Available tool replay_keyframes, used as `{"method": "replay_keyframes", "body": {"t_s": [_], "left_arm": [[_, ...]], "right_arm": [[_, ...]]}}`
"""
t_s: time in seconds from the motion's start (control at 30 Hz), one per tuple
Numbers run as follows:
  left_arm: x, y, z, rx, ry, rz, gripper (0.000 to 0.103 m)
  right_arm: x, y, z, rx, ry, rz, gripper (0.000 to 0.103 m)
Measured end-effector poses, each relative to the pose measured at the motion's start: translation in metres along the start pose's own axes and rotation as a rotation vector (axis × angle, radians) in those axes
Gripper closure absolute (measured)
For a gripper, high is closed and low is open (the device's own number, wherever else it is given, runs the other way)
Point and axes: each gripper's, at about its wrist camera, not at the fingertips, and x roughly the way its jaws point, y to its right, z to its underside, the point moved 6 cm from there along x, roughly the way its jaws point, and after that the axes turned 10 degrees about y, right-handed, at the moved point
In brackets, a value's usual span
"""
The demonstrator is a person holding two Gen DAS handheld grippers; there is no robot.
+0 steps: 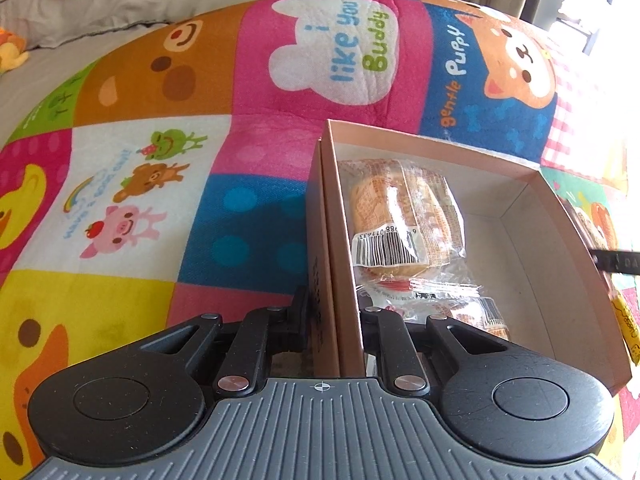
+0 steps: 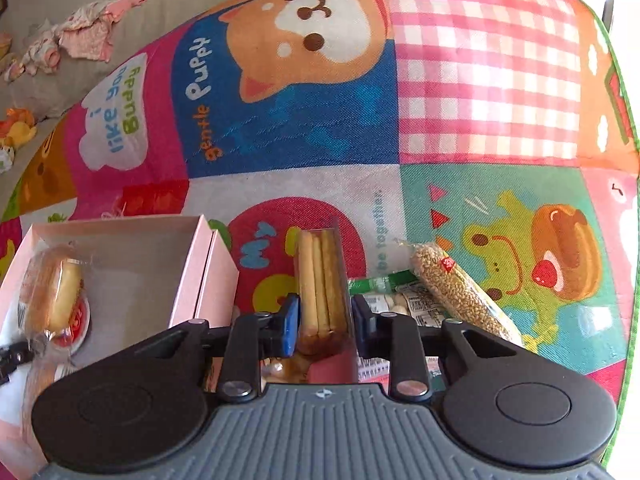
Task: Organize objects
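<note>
An open pink cardboard box (image 1: 440, 148) lies on a bright cartoon play mat (image 1: 140, 184). Inside it are a wrapped bun (image 1: 404, 216) and smaller wrapped snacks (image 1: 424, 292). My left gripper (image 1: 334, 314) is shut on the box's near left wall, one finger inside and one outside. In the right wrist view the box (image 2: 184, 272) sits at the left with the bun (image 2: 52, 292) in it. Just right of it, my right gripper (image 2: 325, 316) is shut on a clear packet of biscuit sticks (image 2: 320, 272), which stands upright between the blue pads.
More snacks lie on the mat by the right gripper: a long grain bar packet (image 2: 456, 292) and a green-and-white packet (image 2: 384, 284). A yellow packet (image 1: 628, 320) shows past the box's right wall. Crumpled clothes (image 2: 80, 36) and a plush toy (image 2: 18, 128) lie beyond the mat.
</note>
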Motion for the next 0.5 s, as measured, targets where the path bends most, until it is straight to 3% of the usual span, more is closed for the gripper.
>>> {"method": "replay_keyframes", "body": {"t_s": [0.2, 0.33, 0.43, 0.5], "left_arm": [[0.000, 0.000, 0.000, -0.001, 0.004, 0.004, 0.086], [0.000, 0.000, 0.001, -0.001, 0.005, -0.001, 0.086], [-0.001, 0.001, 0.001, 0.003, 0.009, -0.004, 0.086], [-0.001, 0.001, 0.001, 0.003, 0.012, -0.004, 0.086]], "right_arm": [[-0.060, 0.016, 0.060, -0.010, -0.060, -0.039, 0.080], [-0.103, 0.010, 0.092, -0.061, -0.112, -0.127, 0.079], [-0.127, 0.002, 0.089, -0.175, -0.025, -0.113, 0.074], [-0.129, -0.002, 0.078, -0.254, 0.055, -0.079, 0.063]]}}
